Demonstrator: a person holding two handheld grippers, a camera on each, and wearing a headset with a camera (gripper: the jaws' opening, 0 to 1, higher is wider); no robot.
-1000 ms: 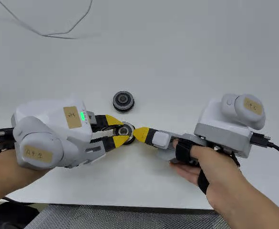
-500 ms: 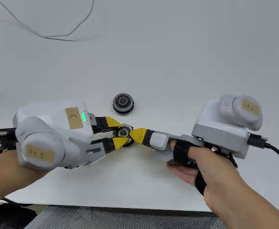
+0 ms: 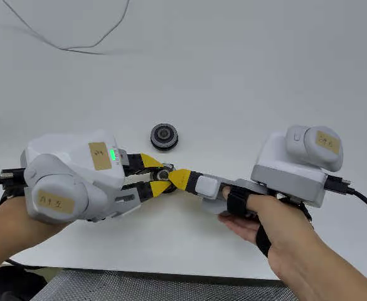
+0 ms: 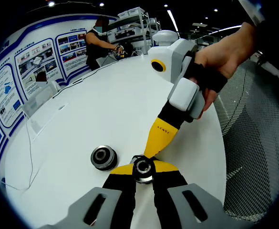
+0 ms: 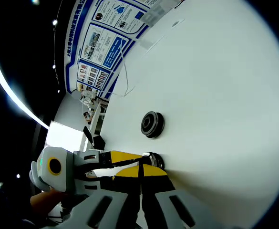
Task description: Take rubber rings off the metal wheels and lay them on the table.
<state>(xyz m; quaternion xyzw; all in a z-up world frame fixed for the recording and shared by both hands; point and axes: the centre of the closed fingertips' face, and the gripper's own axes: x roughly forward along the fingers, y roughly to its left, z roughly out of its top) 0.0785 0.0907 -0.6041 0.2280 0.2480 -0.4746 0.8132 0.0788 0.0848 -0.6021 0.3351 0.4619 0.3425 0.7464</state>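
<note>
Jaws of left gripper (image 3: 163,174) tight around metal wheel (image 4: 142,169), right gripper (image 5: 141,168) jaws closed at its rim, tip-to-tip.

The bench (image 3: 246,75) is white, smooth and matt. The left tongs (image 3: 162,177) and the right tongs (image 3: 178,178) have smooth yellow plastic tips on matt black arms; the housings (image 3: 70,169) are smooth light-grey plastic with tan paper labels (image 3: 99,155). The held wheel (image 4: 142,168) shows bright metal; the free wheel (image 3: 163,135) wears a dull black rubber ring (image 3: 152,137). At the bench edge lies rough grey metal mesh (image 3: 170,287).
</note>
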